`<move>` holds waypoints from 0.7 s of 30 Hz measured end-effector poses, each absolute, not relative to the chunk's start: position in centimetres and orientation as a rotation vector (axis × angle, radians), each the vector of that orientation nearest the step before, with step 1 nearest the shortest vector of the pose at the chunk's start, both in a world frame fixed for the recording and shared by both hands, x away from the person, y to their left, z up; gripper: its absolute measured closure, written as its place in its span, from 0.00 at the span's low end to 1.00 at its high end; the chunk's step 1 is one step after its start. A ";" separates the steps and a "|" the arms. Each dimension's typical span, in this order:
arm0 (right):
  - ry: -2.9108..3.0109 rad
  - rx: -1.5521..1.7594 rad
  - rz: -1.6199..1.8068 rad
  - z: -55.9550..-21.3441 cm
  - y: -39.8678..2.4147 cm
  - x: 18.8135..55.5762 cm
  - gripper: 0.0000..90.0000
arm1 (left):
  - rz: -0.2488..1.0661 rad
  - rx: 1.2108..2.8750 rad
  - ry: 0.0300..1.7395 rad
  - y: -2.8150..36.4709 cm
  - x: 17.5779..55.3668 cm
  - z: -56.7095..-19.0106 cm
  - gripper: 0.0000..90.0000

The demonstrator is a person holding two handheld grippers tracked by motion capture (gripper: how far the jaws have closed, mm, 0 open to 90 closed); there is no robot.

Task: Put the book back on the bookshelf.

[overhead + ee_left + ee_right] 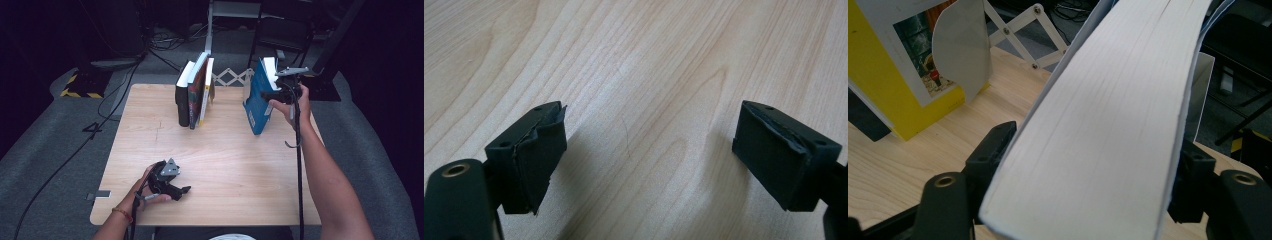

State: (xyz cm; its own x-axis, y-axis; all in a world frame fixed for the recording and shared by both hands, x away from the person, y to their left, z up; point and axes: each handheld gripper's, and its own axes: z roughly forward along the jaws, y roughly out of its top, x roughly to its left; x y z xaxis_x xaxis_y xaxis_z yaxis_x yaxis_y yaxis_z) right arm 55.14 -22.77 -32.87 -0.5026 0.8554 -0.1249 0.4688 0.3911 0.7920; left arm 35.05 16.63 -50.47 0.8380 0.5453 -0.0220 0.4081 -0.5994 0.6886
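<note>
Standing a blue book on end near the table's two o'clock corner, with the right gripper around its page side.

The book's long axis runs up and down but leans, its top tipped away toward twelve o'clock and its lower corner on the wood; the blue cover faces nine o'clock, and the white page block faces the right gripper. In the right gripper view the jaws stand on either side of the page block, close against both covers; whether the pads press cannot be told. At about eleven o'clock, well apart from it, three more books stand leaning together, the outermost yellow-backed. The left gripper rests near seven o'clock, jaws wide apart over bare wood with nothing between them.
</note>
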 end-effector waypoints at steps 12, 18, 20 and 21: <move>2.141 1.106 0.950 -32.6 -23.4 54.5 0.38 | 0.247 2.294 0.692 16.6 35.0 -50.5 0.15; 2.145 1.098 0.945 -32.4 -23.6 54.2 0.37 | 0.247 2.294 0.692 16.6 35.0 -50.5 0.15; 2.152 1.087 0.943 -32.3 -23.6 54.0 0.37 | 0.247 2.293 0.692 16.6 35.0 -50.5 0.15; 2.156 1.084 0.944 -32.2 -23.6 54.0 0.37 | 0.247 2.293 0.692 16.6 35.0 -50.5 0.15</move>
